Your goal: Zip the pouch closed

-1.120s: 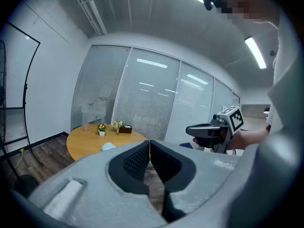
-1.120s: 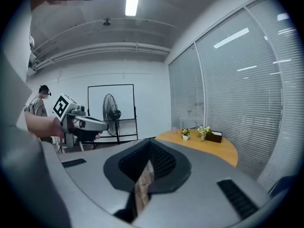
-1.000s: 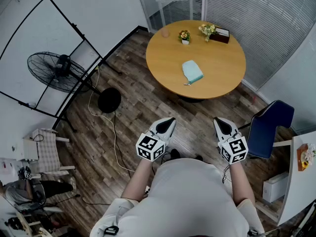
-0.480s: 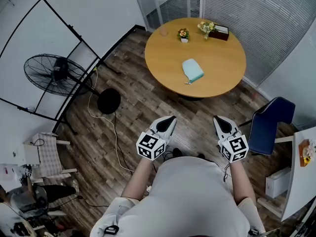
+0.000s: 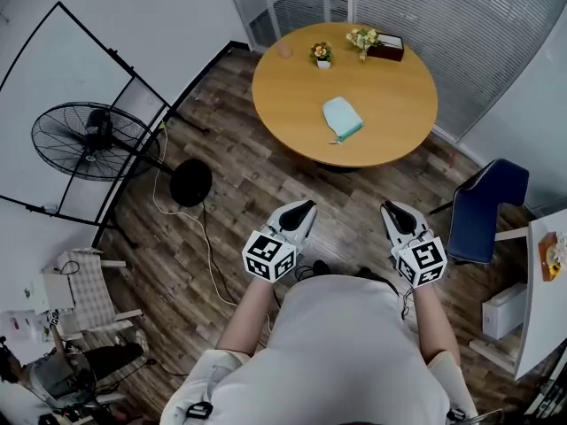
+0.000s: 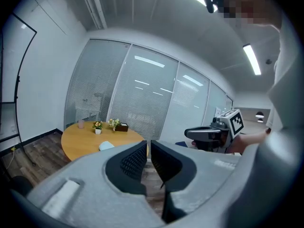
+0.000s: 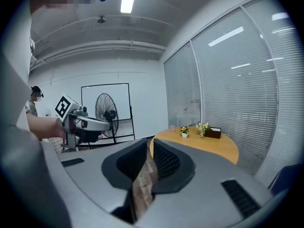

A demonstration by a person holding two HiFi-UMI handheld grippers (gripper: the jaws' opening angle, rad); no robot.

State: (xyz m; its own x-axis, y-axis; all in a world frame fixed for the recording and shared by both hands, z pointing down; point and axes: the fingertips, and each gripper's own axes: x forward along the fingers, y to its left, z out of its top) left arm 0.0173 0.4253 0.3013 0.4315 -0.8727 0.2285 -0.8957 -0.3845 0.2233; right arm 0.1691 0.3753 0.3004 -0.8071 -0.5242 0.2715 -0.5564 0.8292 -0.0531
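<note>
A fan (image 5: 89,140) stands on the wooden floor (image 5: 239,202), well off to the left of the left jaws; the left gripper (image 5: 304,209) is held low before the person's body, its jaws narrow, almost together, with nothing between them; well ahead of both pairs of jaws stands the round wooden worktop (image 5: 399,118); the pale blue pouch (image 5: 342,118) lies flat near its middle, apart from both grippers, too small to tell how far its zip runs; beyond the pouch, at the far edge, stand a small flower pot (image 5: 320,53) and a dark box (image 5: 385,50) with flowers; the right gripper (image 5: 391,211) is level with the left, its jaws likewise narrow, only floorboards showing through the slit; a blue chair (image 5: 483,211) stands just right of the right jaws.
</note>
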